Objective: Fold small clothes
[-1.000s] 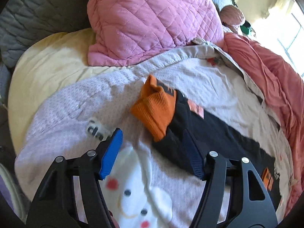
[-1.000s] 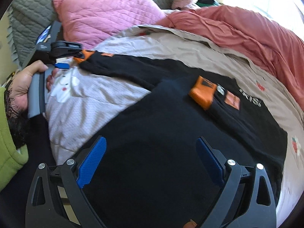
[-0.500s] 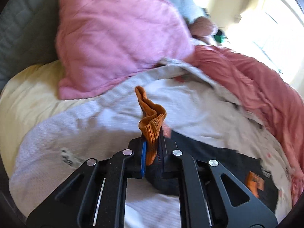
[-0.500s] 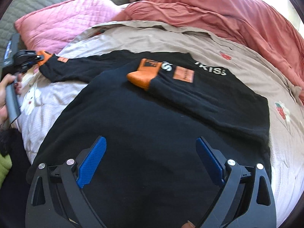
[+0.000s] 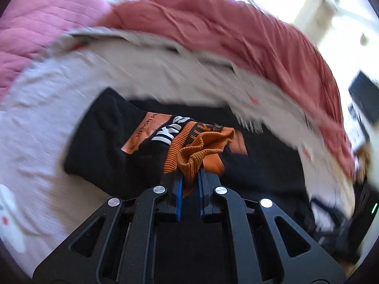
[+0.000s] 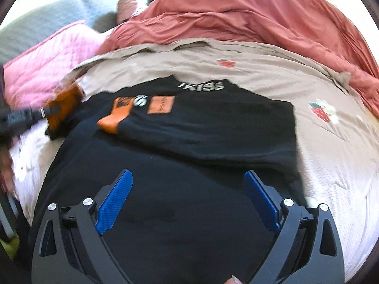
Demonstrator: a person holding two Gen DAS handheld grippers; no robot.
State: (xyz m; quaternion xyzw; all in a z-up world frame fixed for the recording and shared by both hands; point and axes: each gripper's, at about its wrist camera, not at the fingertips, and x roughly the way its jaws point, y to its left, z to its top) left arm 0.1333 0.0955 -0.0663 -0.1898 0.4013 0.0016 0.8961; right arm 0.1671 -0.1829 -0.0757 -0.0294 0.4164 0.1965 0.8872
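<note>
Left tool is clamped on the orange ribbed cuff of a black sweater, the blue pads pressed against the bunched knit on both sides. From the left wrist view the cuff stands up out of the tool, and behind it lies the sweater's folded part with an orange patch and white lettering. That picture is blurred, so finer detail of the fabric cannot be made out.

Right tool stands with its blue pads wide apart and nothing between them — it hangs above the near, plain black part of the sweater. A fingertip shows at the bottom edge of that view.

In the right wrist view the sweater lies spread on the bed's pale cover, which is printed with strawberries. One sleeve is folded across the chest, its orange cuff resting on the black cloth beside the lettering. The other cuff is at the far left, held in the left tool, which appears there only as a dark smear. A rust-red blanket is heaped along the far side — a pink quilted pillow lies at the left.
</note>
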